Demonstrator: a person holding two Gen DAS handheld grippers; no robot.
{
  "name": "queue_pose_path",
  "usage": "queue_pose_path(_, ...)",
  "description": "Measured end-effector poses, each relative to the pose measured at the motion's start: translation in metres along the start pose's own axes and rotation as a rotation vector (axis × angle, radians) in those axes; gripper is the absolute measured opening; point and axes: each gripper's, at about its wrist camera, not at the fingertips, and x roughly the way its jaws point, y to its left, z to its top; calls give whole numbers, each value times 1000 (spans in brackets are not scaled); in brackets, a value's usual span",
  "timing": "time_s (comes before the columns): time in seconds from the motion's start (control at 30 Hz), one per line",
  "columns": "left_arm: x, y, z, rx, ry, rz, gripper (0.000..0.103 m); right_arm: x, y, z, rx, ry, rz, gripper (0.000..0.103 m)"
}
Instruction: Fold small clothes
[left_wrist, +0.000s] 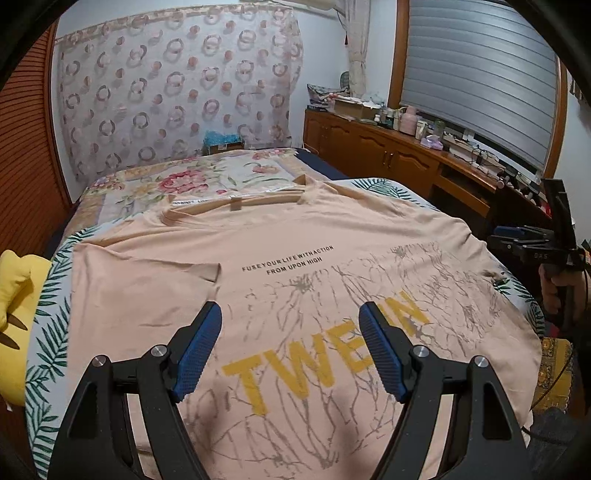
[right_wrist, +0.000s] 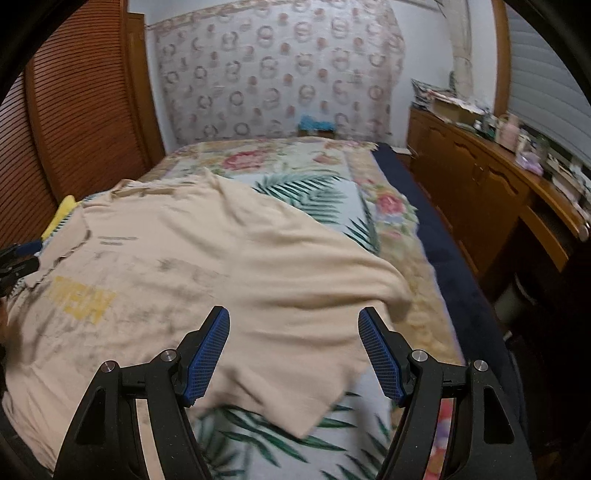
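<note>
Left wrist view: T-shirt (left_wrist: 280, 266) lies flat, collar pointing away, both tongs (left_wrist: 291, 350) (right_wrist: 294, 354) wide open, empty.

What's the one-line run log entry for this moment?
stage: pre-grasp | left gripper: open, above T-shirt | right gripper: open, above T-shirt | T-shirt: flat on bed

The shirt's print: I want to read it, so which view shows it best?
The left wrist view: the print on the shirt faces the camera, sharp and readable. The right wrist view shows it sideways, blurred and small at the left edge.
</note>
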Motion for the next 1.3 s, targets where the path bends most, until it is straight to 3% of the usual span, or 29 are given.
queue_pose_path(0.5, 19, -9, -14, -2, 67, -13, 77, 11, -13, 14, 56, 102, -31, 69)
queue_pose_path(0.8, 27, -9, -14, -6, 105, -6, 77, 18, -21, 22, 55, 105, -30, 40)
queue_pose_path(0.87, 27, -9, -15, -6, 110, -9, 77, 16, -20, 21, 25, 93, -52, 23)
queue_pose_path(0.97, 26, -8, -15, -9, 108, -7, 77, 15, -14, 18, -12, 91, -50, 6)
queue_pose_path(1.1, 24, -7, -15, -16, 92, -4, 77, 13, -7, 22, -37, 76, -29, 3)
queue_pose_path(1.3, 12, -7, -13, -15, 52, 8, 77, -19, 21, 38, -57, -37, 66, 2)
